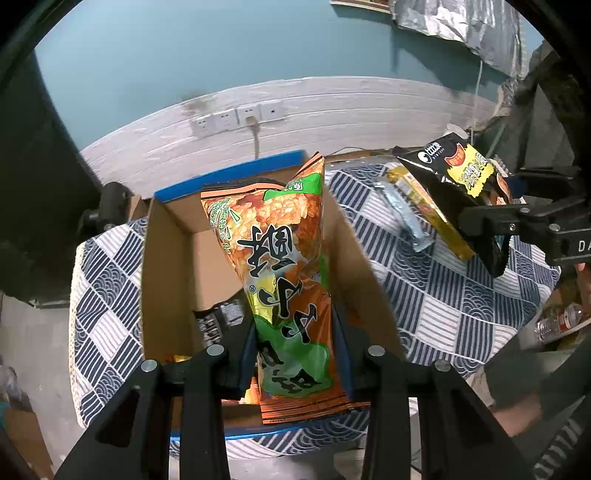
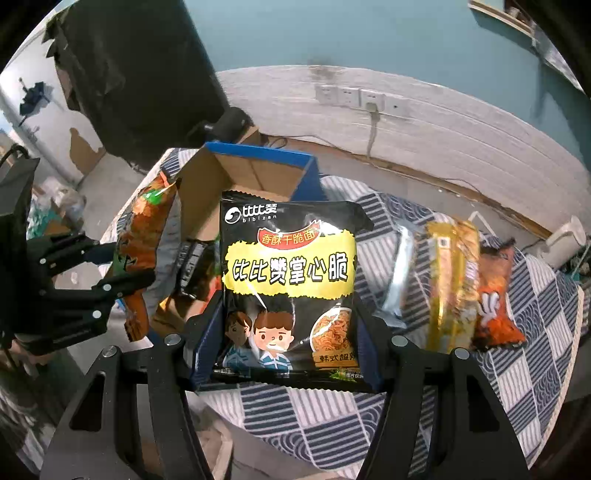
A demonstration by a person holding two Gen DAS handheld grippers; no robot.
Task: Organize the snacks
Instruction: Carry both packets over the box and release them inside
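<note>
Teal paint covers the upper wall point(image 1: 184, 55), and below it runs a band of white boards point(image 2: 424, 122) carrying a row of white sockets point(image 1: 238, 117), one with a cable plugged in. Beneath sits a table under a navy-and-white patchwork cloth point(image 2: 546, 295) printed with stripes and wave scales.

On the cloth stands an open cardboard box point(image 1: 166, 258) with blue-edged flaps; a dark packet point(image 1: 218, 321) lies on its floor. The left gripper point(image 1: 295, 354) pinches the lower part of an orange-and-green snack bag point(image 1: 280, 266), holding it upright over the box's opening. The right gripper point(image 2: 291, 354) clamps a black-and-yellow noodle snack packet point(image 2: 291, 273) by its sides, up off the cloth and just right of the box.

Further right, lying on the cloth — a silver packet point(image 2: 399, 280), a gold packet point(image 2: 450, 288) and an orange packet point(image 2: 495, 299), side by side and touching. A crinkled silver sheet point(image 1: 461, 22) hangs high on the wall.
</note>
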